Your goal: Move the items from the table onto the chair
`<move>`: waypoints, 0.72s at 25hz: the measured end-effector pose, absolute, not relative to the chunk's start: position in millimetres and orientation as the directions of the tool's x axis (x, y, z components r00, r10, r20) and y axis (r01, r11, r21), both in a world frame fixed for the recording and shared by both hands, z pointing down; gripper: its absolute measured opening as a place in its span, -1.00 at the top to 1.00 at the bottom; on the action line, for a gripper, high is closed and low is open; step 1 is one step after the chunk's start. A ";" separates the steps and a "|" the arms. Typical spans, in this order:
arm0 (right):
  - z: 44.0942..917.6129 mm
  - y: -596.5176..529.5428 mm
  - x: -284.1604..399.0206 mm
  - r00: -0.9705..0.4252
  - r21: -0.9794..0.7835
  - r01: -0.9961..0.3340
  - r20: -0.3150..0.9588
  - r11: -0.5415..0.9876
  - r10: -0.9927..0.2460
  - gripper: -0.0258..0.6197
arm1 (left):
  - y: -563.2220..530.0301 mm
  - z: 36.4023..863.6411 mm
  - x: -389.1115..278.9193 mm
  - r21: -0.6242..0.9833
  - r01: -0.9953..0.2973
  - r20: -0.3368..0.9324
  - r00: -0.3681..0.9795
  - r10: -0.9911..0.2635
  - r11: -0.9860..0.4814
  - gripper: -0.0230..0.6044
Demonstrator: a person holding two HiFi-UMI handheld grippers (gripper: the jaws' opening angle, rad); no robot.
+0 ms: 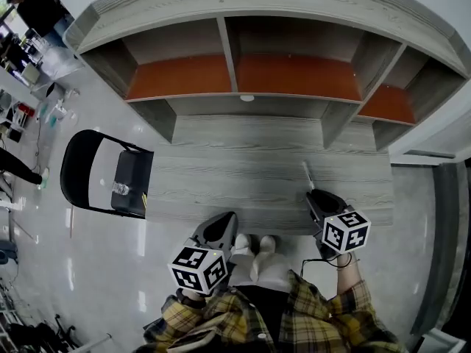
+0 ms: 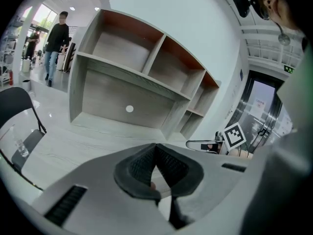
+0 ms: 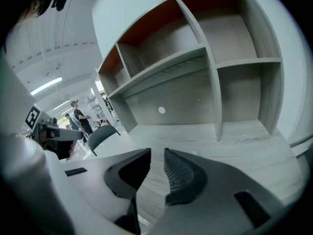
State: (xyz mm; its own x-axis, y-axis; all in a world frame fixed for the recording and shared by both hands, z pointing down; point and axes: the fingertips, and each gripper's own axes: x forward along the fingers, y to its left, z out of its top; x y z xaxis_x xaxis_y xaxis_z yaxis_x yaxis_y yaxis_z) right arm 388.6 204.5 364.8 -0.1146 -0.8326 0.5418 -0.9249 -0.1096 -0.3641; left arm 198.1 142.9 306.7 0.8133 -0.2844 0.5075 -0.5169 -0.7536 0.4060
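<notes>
The right gripper (image 3: pixel 156 155) holds its 2 jaws narrowly apart and empty above the table (image 1: pixel 243 160), near 1 thin white item (image 1: pixel 307 173), while the left gripper (image 2: pixel 155 151) is closed and empty, and 1 clear bottle (image 1: pixel 121 190) lies on the chair (image 1: pixel 138 169).

Thin white stick (image 1: pixel 307 175) on the table (image 1: pixel 235 182) — clear bottle (image 1: pixel 121 190) on black chair (image 1: pixel 138 169).

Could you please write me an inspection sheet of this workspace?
Surface: grey wooden table, mostly bare, shelf unit behind.
Job's things: thin white stick on table by right tongs; small clear item on chair seat.
Clutter: nothing seen.
Grippers: left tongs shut, empty; right tongs open, empty.
Cables: thin dark cord at the right wrist.
Surroundings: glossy floor, person standing far left.
</notes>
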 end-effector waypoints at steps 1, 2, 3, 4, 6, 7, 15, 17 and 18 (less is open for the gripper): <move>374.3 202.5 394.9 -0.114 -0.361 -0.925 0.558 -0.118 -0.822 0.64 | 143.1 310.1 197.2 0.408 -0.522 0.514 0.809 -0.283 -0.749 0.92; 384.9 200.8 401.5 -0.110 -0.352 -0.927 0.579 -0.126 -0.808 0.62 | 143.8 313.2 196.8 0.412 -0.525 0.520 0.806 -0.281 -0.745 0.92; 396.6 199.6 407.9 -0.102 -0.335 -0.932 0.603 -0.135 -0.791 0.61 | 144.7 316.0 196.4 0.415 -0.528 0.525 0.804 -0.279 -0.741 0.92; 409.0 198.4 413.9 -0.093 -0.314 -0.938 0.628 -0.143 -0.772 0.59 | 145.4 318.2 196.0 0.416 -0.531 0.530 0.801 -0.277 -0.738 0.92; 433.4 195.5 423.4 -0.082 -0.286 -0.945 0.672 -0.156 -0.736 0.55 | 146.2 322.1 195.6 0.416 -0.535 0.541 0.796 -0.273 -0.735 0.92; 444.6 193.8 427.1 -0.081 -0.280 -0.946 0.690 -0.162 -0.719 0.55 | 146.2 324.4 195.5 0.417 -0.537 0.546 0.793 -0.271 -0.733 0.92; 513.7 185.4 447.6 -0.037 -0.187 -0.964 0.799 -0.189 -0.600 0.55 | 143.9 338.1 198.1 0.424 -0.546 0.573 0.779 -0.252 -0.723 0.92; 522.0 186.4 450.0 -0.031 -0.173 -0.966 0.816 -0.193 -0.577 0.55 | 142.7 338.4 198.9 0.426 -0.547 0.575 0.778 -0.251 -0.721 0.92; 525.7 186.9 450.2 -0.032 -0.171 -0.966 0.823 -0.194 -0.568 0.55 | 142.1 338.5 198.8 0.426 -0.548 0.576 0.778 -0.251 -0.719 0.92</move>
